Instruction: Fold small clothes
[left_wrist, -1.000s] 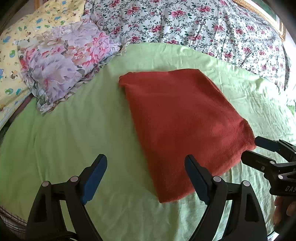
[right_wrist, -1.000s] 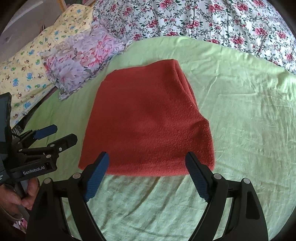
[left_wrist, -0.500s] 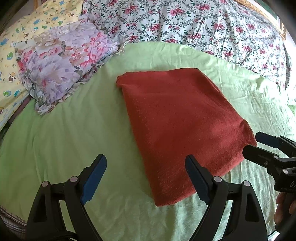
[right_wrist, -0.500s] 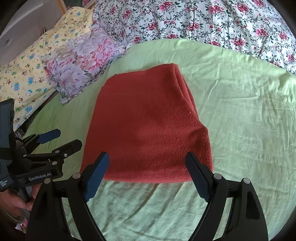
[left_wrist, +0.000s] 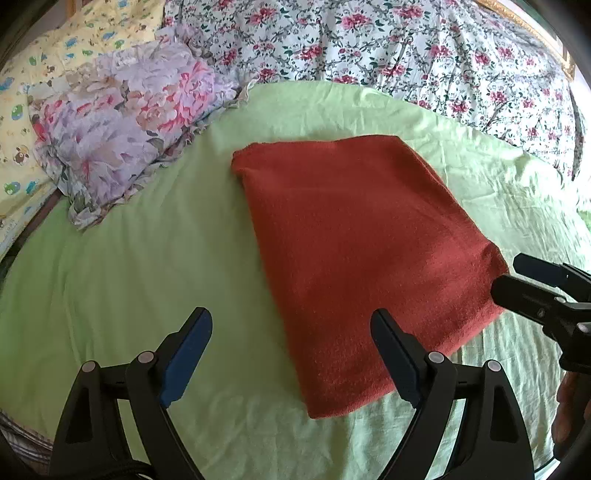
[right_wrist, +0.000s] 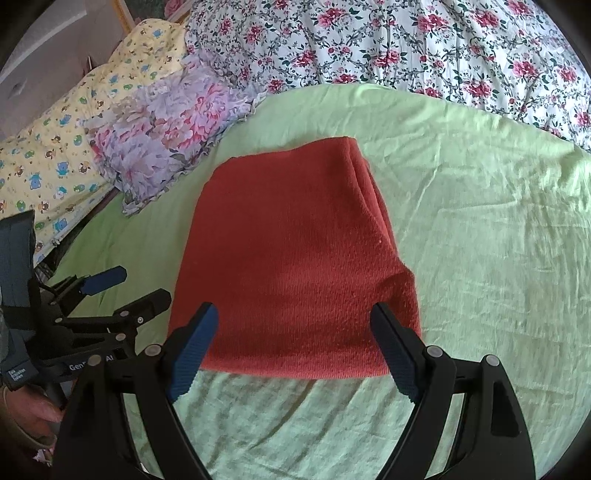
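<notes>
Lying folded on the green sheet (left_wrist: 155, 258), the red cloth (left_wrist: 354, 258) has hardly shifted since a second ago. Left gripper (left_wrist: 291, 354) and right gripper (right_wrist: 293, 341) both gape, empty. Lettering reads "Gen".

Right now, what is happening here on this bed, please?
A person holds a hand-held gripper in each hand over a folded red cloth that lies flat on a green sheet. The left hand-held gripper and the right hand-held gripper are both open and hold nothing, each near a front corner of the cloth.
</notes>
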